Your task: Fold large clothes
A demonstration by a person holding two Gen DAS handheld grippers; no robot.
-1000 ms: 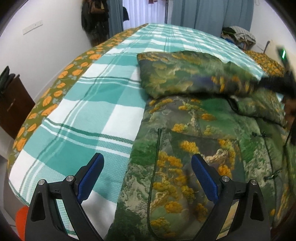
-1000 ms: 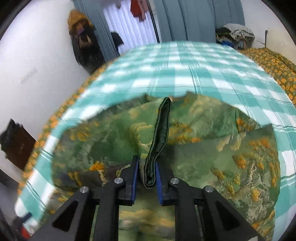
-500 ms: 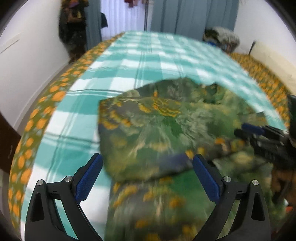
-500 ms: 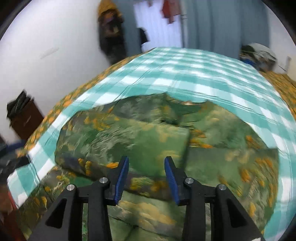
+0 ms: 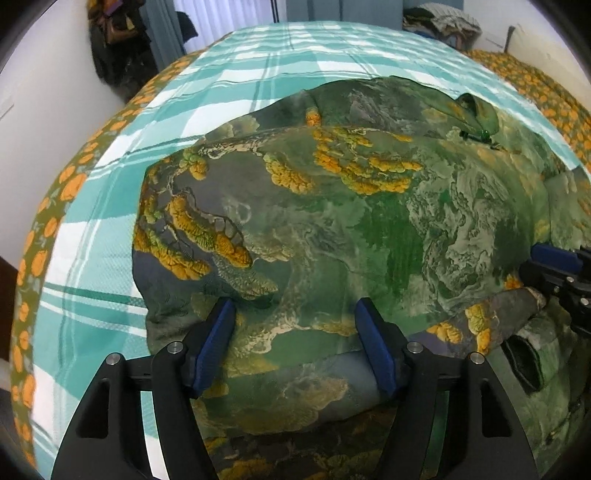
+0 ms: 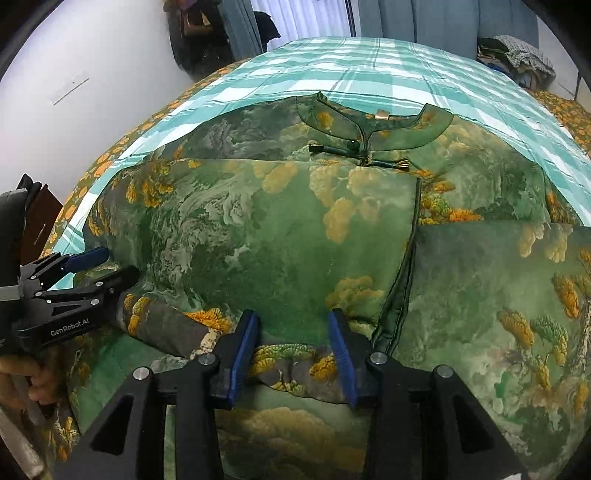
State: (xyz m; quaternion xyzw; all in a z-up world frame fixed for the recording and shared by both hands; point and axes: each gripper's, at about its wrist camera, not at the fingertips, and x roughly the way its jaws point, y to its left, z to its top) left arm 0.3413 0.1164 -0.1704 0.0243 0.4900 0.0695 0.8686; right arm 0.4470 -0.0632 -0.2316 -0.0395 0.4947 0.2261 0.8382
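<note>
A: Two grippers in frame, both black with blue ribbed pads. Left gripper [image 5: 295,347] at the bottom of the left wrist view, jaws parted and just been narrowing, the folded edge of the garment [image 5: 332,221] lying between the pads, no pinch visible.

B: Right gripper [image 6: 293,349]?

A: Bottom centre of the right wrist view, jaws partway apart, released. A second ago it was clenched on a dark piped strip of the cloth; now the jaws have just been widening and only a rumpled fold sits between the pads, no squeeze that I can see.

B: Fabric?

A: Satiny, slightly shiny, green landscape print with orange-yellow tree clusters, dark green piping. It lies mid-frame on the bed, one side folded over the body into a flat panel with a straight vertical edge. A second ago that panel was not yet laid across.

B: Farther up?

A: Stand collar [image 6: 373,122] with a knot-and-bead fastening, upper centre of the right view. Under everything a teal-and-white checked bedcover [image 6: 388,70], woven texture, with an orange floral sheet [image 5: 48,221] bordering it at the left edge. Grey-blue curtains [image 6: 436,18] at the top.
</note>
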